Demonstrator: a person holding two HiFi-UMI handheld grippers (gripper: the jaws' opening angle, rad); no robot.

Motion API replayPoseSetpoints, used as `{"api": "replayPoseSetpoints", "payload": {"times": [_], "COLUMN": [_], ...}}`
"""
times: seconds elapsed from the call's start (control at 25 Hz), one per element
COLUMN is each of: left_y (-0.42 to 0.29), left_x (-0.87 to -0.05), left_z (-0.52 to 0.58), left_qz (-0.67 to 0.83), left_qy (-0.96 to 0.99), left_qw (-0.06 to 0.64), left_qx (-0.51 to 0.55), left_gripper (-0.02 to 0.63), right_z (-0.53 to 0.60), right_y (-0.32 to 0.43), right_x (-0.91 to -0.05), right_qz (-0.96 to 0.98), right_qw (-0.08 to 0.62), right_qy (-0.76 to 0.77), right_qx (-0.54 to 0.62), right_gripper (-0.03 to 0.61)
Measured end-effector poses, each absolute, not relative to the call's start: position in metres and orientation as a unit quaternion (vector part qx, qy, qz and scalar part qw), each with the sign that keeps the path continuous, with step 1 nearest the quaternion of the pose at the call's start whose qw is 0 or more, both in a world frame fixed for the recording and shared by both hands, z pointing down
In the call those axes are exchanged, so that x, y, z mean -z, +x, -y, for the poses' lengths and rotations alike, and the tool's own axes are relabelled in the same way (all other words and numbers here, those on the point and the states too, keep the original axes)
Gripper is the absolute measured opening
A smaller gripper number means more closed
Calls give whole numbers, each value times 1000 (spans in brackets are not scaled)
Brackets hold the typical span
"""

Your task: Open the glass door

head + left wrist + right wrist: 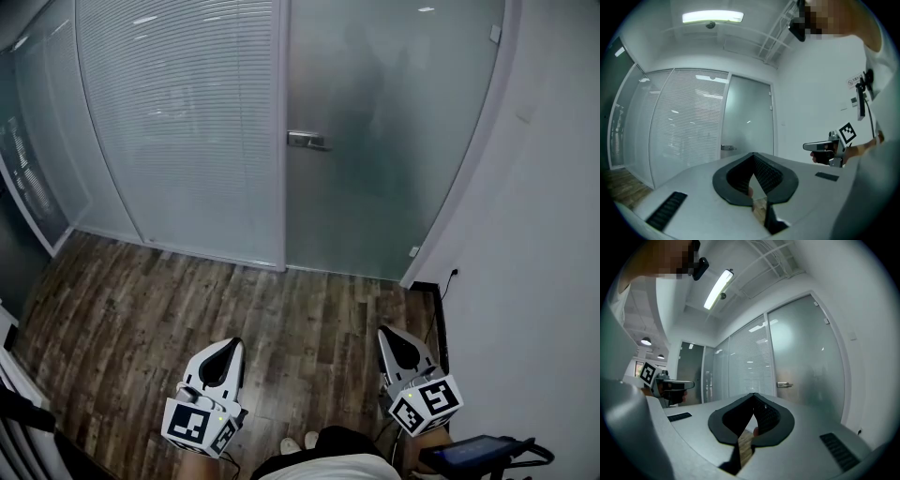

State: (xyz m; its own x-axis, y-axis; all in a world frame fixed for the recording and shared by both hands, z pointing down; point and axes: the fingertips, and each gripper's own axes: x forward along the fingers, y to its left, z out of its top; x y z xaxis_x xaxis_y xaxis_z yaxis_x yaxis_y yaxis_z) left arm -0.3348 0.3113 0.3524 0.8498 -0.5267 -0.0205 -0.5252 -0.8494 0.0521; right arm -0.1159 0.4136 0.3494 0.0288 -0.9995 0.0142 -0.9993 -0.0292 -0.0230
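Observation:
The frosted glass door (384,141) stands closed ahead of me, with a metal lever handle (307,141) at its left edge. Both grippers are low in the head view, well short of the door, above the wooden floor. My left gripper (228,345) is shut and holds nothing. My right gripper (384,333) is also shut and empty. The left gripper view shows the handle (727,147) far beyond the closed jaw tips (753,155). In the right gripper view the handle (784,385) is just as distant from the tips (753,395).
A curved glass partition with blinds (178,122) adjoins the door on the left. A white wall (534,234) runs along the right, with a socket and cable (454,274) near the floor. Dark wooden flooring (187,300) stretches up to the door.

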Motion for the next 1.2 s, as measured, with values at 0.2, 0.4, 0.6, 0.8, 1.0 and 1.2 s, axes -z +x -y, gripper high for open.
{"api": "replayPoseSetpoints", "payload": {"times": [0.2,0.4,0.6,0.8,1.0,1.2], "left_y": [-321,-298,-250,-187,-135,-96], "left_x": [-360,-364,-359,-347,-337,-333], "left_z": [-282,-244,-192,-136,-90,-59], "left_qz": [266,268,273,287,295,296], "left_qy": [963,963,962,957,955,954], "left_qw": [36,30,25,32,30,34], "left_qx": [9,3,4,16,19,19], "left_gripper": [-2,-2,-2,-2,-2,-2], "right_z": [-382,-333,-277,-222,-174,-141], "right_y": [-99,-80,-32,30,80,114], "right_x": [-356,-366,-365,-359,-348,-344], "right_qz": [-691,-700,-704,-712,-724,-729], "right_qw": [3,11,22,22,19,19], "right_qy": [-722,-713,-709,-702,-689,-684], "right_qx": [28,31,26,23,14,12], "right_gripper": [2,2,2,2,2,2]}}
